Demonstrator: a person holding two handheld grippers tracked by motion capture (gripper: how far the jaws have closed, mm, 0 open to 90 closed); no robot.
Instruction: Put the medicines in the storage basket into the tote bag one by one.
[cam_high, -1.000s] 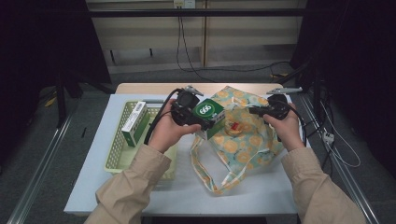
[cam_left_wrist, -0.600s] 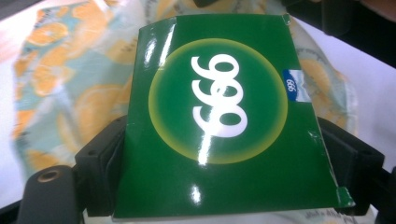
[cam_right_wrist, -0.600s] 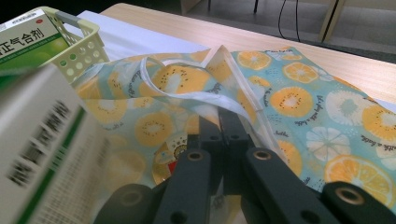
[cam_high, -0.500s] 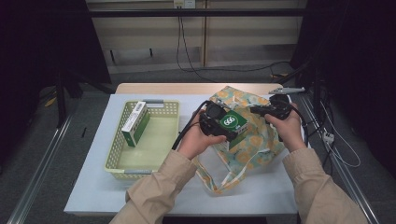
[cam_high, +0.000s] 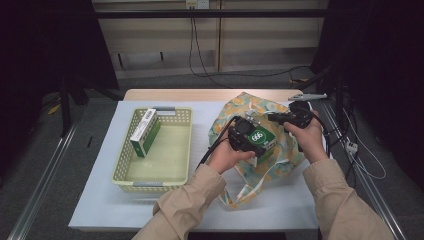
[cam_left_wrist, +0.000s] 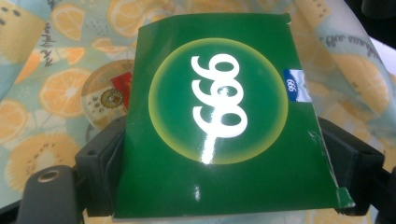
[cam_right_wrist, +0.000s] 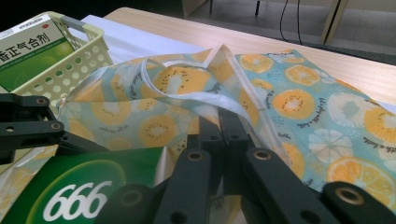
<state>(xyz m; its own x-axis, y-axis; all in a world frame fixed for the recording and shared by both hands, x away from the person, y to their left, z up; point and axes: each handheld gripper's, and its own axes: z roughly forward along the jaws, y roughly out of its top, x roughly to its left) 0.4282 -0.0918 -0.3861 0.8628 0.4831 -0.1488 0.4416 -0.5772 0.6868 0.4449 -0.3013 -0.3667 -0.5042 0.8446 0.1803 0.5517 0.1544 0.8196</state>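
Over the fruit-print bag (cam_high: 280, 150), the left gripper (cam_high: 250, 140) clamps a green box (cam_left_wrist: 224, 116) between its fingers. Just beyond, the right gripper (cam_high: 272, 118), fingers closed, pinches the bag's rim. Left of the bag sits a basket (cam_high: 125, 172).

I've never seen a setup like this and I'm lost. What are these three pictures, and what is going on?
A person at a table holds a hand-held gripper in each hand. One camera looks down from above; the other two ride on the grippers and look along their black jaws.

A yellow basket on the table holds one green box. Beside it lies a fruit-print bag.

The left gripper clamps a green "666" box over the bag. The right gripper is shut on the bag's edge, seemingly to hold it open.
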